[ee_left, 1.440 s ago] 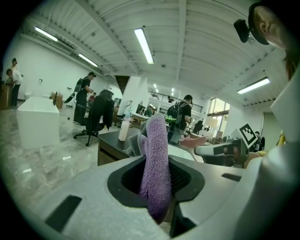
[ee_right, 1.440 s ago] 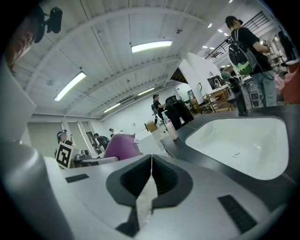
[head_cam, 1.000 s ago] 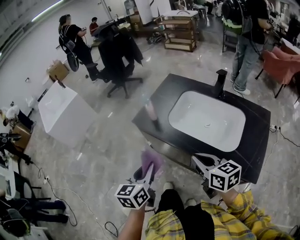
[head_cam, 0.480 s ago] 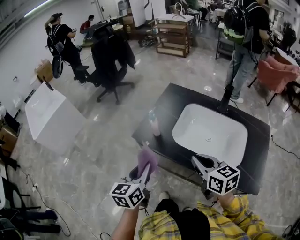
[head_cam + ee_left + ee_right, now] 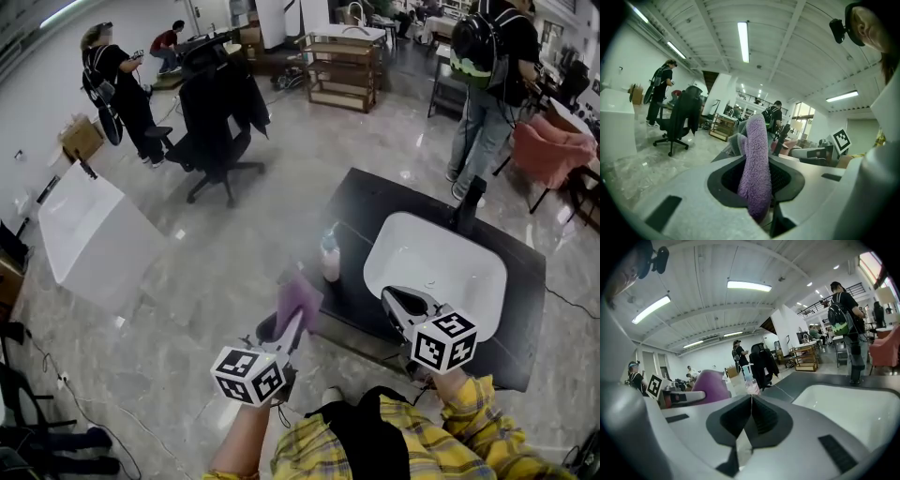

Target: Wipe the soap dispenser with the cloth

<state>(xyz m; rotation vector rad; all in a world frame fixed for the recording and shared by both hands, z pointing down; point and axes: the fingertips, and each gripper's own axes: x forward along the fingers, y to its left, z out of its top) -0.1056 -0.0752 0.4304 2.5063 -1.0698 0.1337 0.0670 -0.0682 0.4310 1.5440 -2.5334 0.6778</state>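
Head view: left claw point(image 5: 294, 330) pinches the purple cloth point(image 5: 299, 300) upright, ready to wipe the soap dispenser point(image 5: 330, 255); right claw point(image 5: 390, 299) closed, empty.

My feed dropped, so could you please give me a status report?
Left gripper shut on purple cloth. Right gripper shut, empty. Soap dispenser upright on counter, untouched. Nothing in the way.

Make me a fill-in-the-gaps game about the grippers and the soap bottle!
The left gripper holds a ___ cloth.
The right gripper has its jaws ___, with nothing between them.
The soap dispenser stands on the ___ counter beside the white sink.
Missing words: purple; shut; black.
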